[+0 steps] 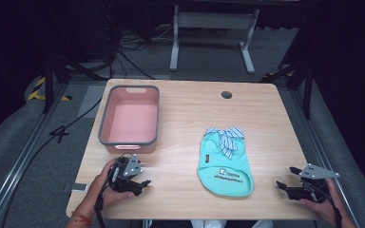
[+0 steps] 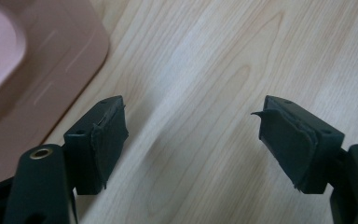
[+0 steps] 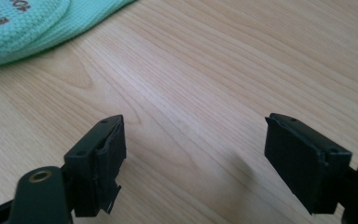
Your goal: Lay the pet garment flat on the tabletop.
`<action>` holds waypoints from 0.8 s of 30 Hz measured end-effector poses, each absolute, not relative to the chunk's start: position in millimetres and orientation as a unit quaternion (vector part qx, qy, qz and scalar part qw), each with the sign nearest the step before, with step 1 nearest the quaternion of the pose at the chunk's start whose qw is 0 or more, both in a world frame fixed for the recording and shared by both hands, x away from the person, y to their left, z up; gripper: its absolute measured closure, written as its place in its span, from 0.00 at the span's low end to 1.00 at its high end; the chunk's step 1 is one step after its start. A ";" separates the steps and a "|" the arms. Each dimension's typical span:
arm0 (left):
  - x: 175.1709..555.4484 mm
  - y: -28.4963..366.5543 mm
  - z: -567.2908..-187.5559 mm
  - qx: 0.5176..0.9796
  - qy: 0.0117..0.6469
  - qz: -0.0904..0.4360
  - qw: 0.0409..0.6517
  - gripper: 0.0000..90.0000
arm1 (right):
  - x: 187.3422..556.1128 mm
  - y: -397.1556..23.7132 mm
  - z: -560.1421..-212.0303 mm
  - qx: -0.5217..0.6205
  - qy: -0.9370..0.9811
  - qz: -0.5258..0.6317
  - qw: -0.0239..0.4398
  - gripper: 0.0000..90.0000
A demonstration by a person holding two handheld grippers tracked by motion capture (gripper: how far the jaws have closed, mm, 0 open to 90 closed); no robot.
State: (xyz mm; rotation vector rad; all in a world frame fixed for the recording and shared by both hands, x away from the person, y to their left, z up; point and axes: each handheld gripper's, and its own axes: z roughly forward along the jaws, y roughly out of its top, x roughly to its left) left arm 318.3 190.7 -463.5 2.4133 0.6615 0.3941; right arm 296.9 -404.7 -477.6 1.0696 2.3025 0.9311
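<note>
Nothing looks begun: both the left claw point(image 1: 140, 178) and right claw point(image 1: 287, 178) rest wide and empty near the surface's point(image 1: 180, 118) front corners, the small teal garment point(image 1: 225, 164) lies flat between them, untouched, and the pink tub point(image 1: 129, 118) stands empty.

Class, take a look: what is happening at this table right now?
A person sits at a wooden table holding a two-jaw gripper in each hand. The left gripper rests just in front of an empty pink bin; the right gripper sits near the table's right edge. Both are open and hold nothing. Between them a small teal shirt lies flat, untouched.
</note>
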 end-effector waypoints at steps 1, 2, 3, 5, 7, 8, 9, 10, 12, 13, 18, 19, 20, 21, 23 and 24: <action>318.6 192.6 -464.8 0.908 0.250 0.148 0.300 0.26 | 295.9 -408.5 -477.4 0.391 0.830 0.338 0.211 0.24; 319.0 195.3 -466.0 0.908 0.254 0.147 0.299 0.26 | 295.6 -410.8 -477.6 0.393 0.828 0.340 0.210 0.23; 319.7 198.1 -467.9 0.906 0.259 0.143 0.304 0.26 | 295.1 -413.7 -477.6 0.397 0.826 0.341 0.208 0.23; 319.8 203.9 -470.2 0.904 0.267 0.136 0.304 0.26 | 294.3 -419.2 -479.0 0.404 0.823 0.343 0.205 0.23; 320.4 211.7 -472.0 0.895 0.282 0.127 0.320 0.24 | 293.4 -422.8 -481.5 0.408 0.821 0.344 0.202 0.23; 320.5 214.2 -472.6 0.893 0.287 0.125 0.323 0.22 | 292.9 -424.8 -483.6 0.411 0.820 0.346 0.199 0.23; 320.5 214.2 -472.6 0.893 0.287 0.125 0.323 0.22 | 292.9 -424.8 -483.6 0.411 0.820 0.346 0.199 0.23; 320.3 218.7 -473.8 0.891 0.292 0.122 0.326 0.22 | 292.9 -425.9 -484.9 0.413 0.817 0.352 0.196 0.23; 319.3 222.9 -477.1 0.888 0.300 0.115 0.329 0.18 | 294.3 -428.4 -486.7 0.423 0.810 0.361 0.185 0.22; 318.4 228.0 -479.7 0.882 0.308 0.111 0.339 0.17 | 294.4 -428.1 -486.8 0.421 0.811 0.361 0.184 0.22; 311.8 232.9 -482.6 0.871 0.323 0.124 0.350 0.17 | 295.5 -428.3 -487.1 0.418 0.813 0.363 0.181 0.22; 310.4 233.5 -482.6 0.869 0.326 0.123 0.350 0.17 | 295.6 -428.3 -487.1 0.418 0.813 0.363 0.181 0.22; 309.4 233.9 -482.4 0.869 0.329 0.125 0.348 0.17 | 295.6 -428.3 -487.1 0.418 0.813 0.363 0.180 0.22; 308.8 233.9 -482.4 0.868 0.332 0.126 0.348 0.17 | 295.6 -428.3 -487.1 0.418 0.813 0.363 0.180 0.22; 308.5 233.8 -482.4 0.867 0.333 0.127 0.348 0.17 | 295.7 -428.3 -487.2 0.418 0.813 0.363 0.180 0.22; 308.5 233.8 -482.4 0.868 0.333 0.127 0.347 0.17 | 295.8 -428.2 -487.2 0.418 0.813 0.363 0.181 0.22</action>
